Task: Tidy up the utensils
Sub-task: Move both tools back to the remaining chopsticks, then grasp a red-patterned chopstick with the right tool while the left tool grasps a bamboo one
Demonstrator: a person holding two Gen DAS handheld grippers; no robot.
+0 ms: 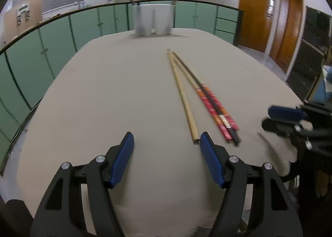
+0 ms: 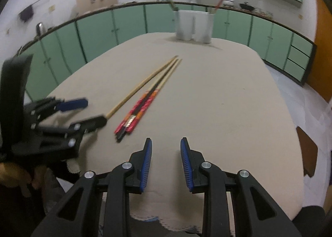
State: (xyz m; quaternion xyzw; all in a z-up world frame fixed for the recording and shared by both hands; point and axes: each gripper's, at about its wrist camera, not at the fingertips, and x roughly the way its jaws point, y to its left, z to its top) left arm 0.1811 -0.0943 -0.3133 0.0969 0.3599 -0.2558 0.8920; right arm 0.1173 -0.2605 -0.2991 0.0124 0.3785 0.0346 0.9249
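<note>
Left gripper point(image 1: 167, 140) jaws wide apart, nothing between them, low over the beige-covered table point(image 1: 99, 91). Its right blue pad point(image 1: 211, 162) sits just beside the near end of the plain bamboo chopstick point(image 1: 182, 95); contact unclear. Red-and-orange patterned chopsticks point(image 1: 215, 110) and a thin black chopstick point(image 2: 145, 100) lie together just right of it, tips converging at the far end. Right gripper point(image 2: 166, 145) jaws partly apart, empty, nearer than the chopsticks. Two white cylindrical utensil holders point(image 2: 194, 26) at the table's far edge, sticks standing in them.
</note>
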